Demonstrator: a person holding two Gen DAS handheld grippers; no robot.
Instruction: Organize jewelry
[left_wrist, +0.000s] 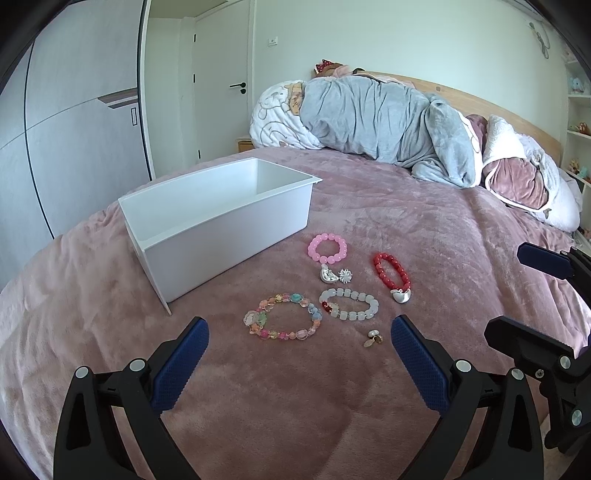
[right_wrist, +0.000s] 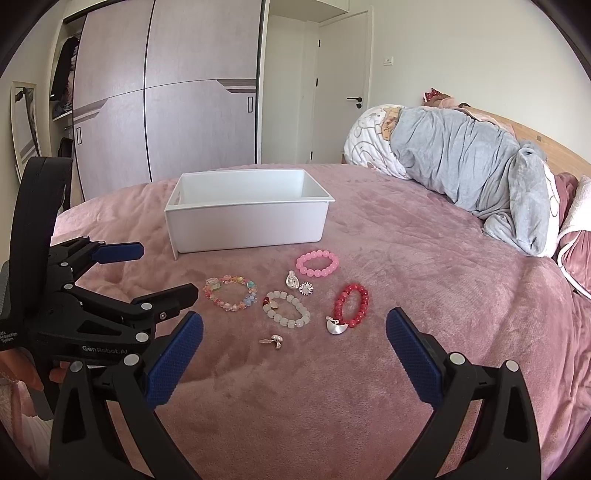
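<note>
Jewelry lies on the pink bedspread in front of an empty white box (left_wrist: 221, 221) (right_wrist: 251, 225). There is a pink bead bracelet (left_wrist: 328, 248) (right_wrist: 317, 263), a red bead bracelet (left_wrist: 391, 275) (right_wrist: 351, 306) with a silver charm, a white bead bracelet (left_wrist: 349, 304) (right_wrist: 286, 309), a multicolour bracelet (left_wrist: 282, 321) (right_wrist: 231, 293), silver earrings (left_wrist: 334, 275) (right_wrist: 299, 284) and a small gold earring pair (left_wrist: 373, 338) (right_wrist: 272, 341). My left gripper (left_wrist: 299, 354) is open and empty just short of the multicolour bracelet. My right gripper (right_wrist: 295, 350) is open and empty near the gold earrings.
A heap of grey and patterned bedding (left_wrist: 388, 122) (right_wrist: 472, 170) lies at the head of the bed. Wardrobe doors (right_wrist: 166, 110) and a room door (right_wrist: 343, 88) stand beyond the bed. Each gripper shows at the edge of the other's view.
</note>
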